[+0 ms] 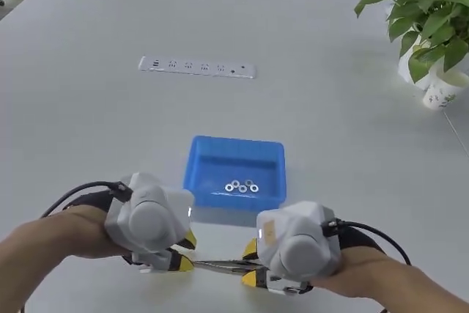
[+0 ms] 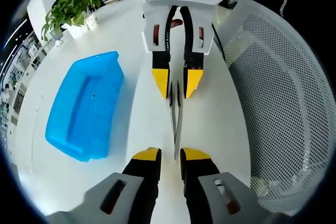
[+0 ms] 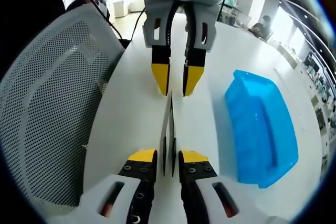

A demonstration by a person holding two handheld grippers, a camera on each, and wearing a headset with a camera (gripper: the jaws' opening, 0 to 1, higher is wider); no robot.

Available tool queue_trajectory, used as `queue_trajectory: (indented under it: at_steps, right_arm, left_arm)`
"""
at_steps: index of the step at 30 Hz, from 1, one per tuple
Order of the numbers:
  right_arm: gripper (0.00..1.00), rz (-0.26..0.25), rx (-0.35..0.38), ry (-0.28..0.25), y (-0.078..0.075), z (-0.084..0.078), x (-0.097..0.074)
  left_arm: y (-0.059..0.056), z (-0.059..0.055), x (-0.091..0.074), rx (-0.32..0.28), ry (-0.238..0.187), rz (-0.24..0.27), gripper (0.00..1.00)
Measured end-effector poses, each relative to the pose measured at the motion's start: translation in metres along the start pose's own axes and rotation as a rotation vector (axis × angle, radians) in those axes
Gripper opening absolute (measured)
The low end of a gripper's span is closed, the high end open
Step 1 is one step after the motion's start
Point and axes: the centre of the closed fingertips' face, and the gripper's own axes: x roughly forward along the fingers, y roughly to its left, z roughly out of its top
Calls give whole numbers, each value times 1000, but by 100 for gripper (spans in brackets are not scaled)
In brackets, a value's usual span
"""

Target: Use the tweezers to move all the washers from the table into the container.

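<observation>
Silver tweezers [image 1: 220,264] lie level between my two grippers, low over the white table [image 1: 330,71] at its near edge. My right gripper [image 1: 253,264] is shut on the tweezers' wide end [image 3: 168,150]. Their pointed end [image 2: 176,148] reaches just up to my left gripper [image 1: 186,251], whose jaws stand a little apart and do not pinch it. Behind the grippers sits the blue container [image 1: 236,153] with several washers [image 1: 242,186] in its front part. The container also appears beside the tweezers in both gripper views [image 2: 84,108] [image 3: 262,124].
A white power strip [image 1: 198,67] lies farther back on the table. A potted plant [image 1: 429,27] stands at the far right edge. A mesh chair back [image 2: 283,103] [image 3: 52,103] is just off the table's near edge.
</observation>
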Motion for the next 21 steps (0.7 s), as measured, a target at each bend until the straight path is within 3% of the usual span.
queue_trajectory:
  at_steps: [12, 21]
  right_arm:
    - [26, -38, 82, -35, -8, 1, -17]
    - [35, -118, 182, -88, -26, -1, -48]
  left_arm:
    - [3, 3, -14, -72, -54, 39, 28]
    - [9, 11, -37, -174, -169, 104, 34]
